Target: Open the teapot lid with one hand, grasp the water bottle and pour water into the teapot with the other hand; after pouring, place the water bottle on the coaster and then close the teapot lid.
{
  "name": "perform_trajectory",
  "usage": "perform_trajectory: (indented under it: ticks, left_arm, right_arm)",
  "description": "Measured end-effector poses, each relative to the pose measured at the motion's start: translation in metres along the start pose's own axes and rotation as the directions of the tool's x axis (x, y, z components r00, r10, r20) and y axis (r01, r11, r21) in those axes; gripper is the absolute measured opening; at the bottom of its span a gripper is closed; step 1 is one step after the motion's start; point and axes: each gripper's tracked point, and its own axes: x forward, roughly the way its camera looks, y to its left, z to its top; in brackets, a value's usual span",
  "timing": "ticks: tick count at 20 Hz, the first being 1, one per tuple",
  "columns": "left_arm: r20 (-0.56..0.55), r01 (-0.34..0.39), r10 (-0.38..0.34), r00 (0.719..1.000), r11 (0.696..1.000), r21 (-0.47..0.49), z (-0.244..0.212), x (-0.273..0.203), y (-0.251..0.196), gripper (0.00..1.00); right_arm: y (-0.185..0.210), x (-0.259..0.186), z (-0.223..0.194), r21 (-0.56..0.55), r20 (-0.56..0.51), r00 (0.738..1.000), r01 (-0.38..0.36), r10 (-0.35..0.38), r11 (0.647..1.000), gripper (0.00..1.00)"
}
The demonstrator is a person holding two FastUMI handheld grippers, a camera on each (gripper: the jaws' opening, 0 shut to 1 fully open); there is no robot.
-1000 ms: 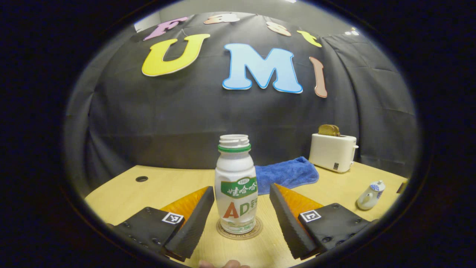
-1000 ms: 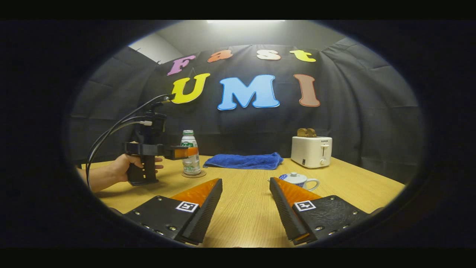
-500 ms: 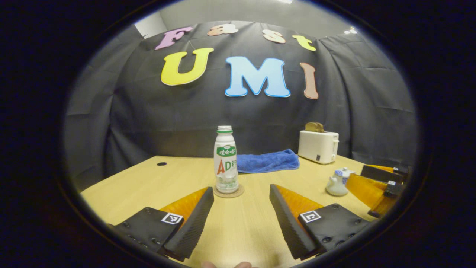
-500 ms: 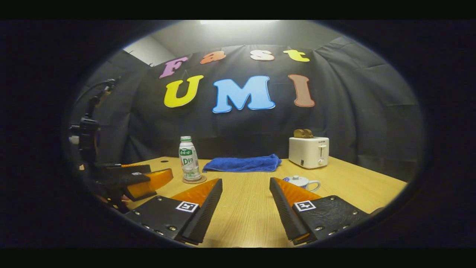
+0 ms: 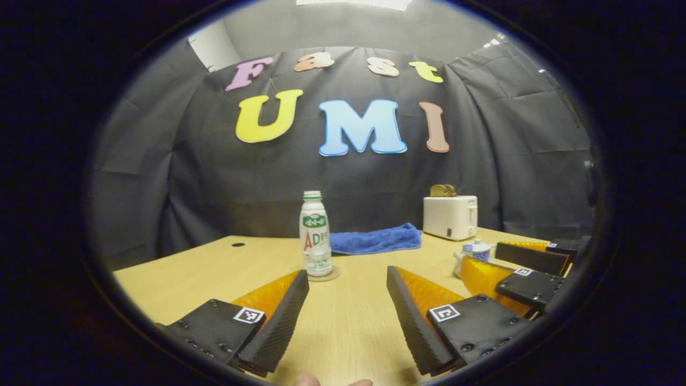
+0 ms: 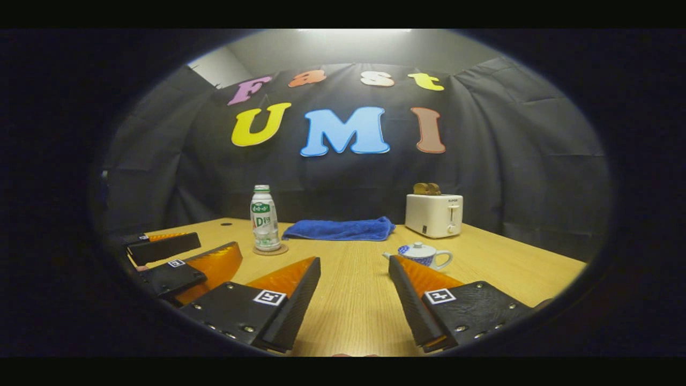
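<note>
A white water bottle [image 5: 315,235] [image 6: 264,219] with a green label and no cap stands upright on a round coaster [image 5: 324,276] [image 6: 270,250]. To its right sits a small white and blue teapot [image 6: 423,254] [image 5: 471,252] with its lid on. My left gripper [image 5: 347,308] hangs open well short of the bottle, nothing between its fingers. My right gripper [image 6: 353,300] is open too, its right finger just in front of the teapot. Both grippers are side by side at the near edge; the left gripper [image 6: 177,262] appears in the right gripper view.
A blue towel [image 6: 339,229] lies at the back of the wooden table [image 6: 353,289]. A white toaster [image 6: 433,214] with bread in it stands at the back right. A small round hole [image 5: 237,245] is in the table at the far left.
My left gripper has drawn back from around the bottle, leaving it on the coaster, and now sits beside the right gripper. The right gripper has hardly moved.
</note>
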Motion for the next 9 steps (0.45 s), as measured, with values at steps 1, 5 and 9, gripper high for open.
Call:
perform_trajectory:
  ticks: [1, 5, 9]
  left_arm:
    - [-0.006, -0.001, 0.001, 1.0, 1.0, -0.004, -0.013, 0.0016, 0.0003, 1.0]
    - [-0.007, -0.058, 0.058, 0.998, 0.998, -0.002, -0.0124, 0.0038, 0.009, 0.96]
    - [-0.009, -0.053, 0.053, 0.999, 0.999, -0.003, -0.0128, 0.004, 0.0085, 0.96]
  right_arm:
    - [-0.0015, 0.0003, -0.0021, -0.003, -0.006, 1.0, 0.003, -0.003, 1.0, 0.78]
    - [-0.0018, -0.0014, 0.0001, -0.006, -0.002, 1.0, 0.012, -0.012, 1.0, 0.79]
    - [-0.0027, -0.0012, 0.0008, -0.004, -0.002, 1.0, 0.013, -0.013, 1.0, 0.79]
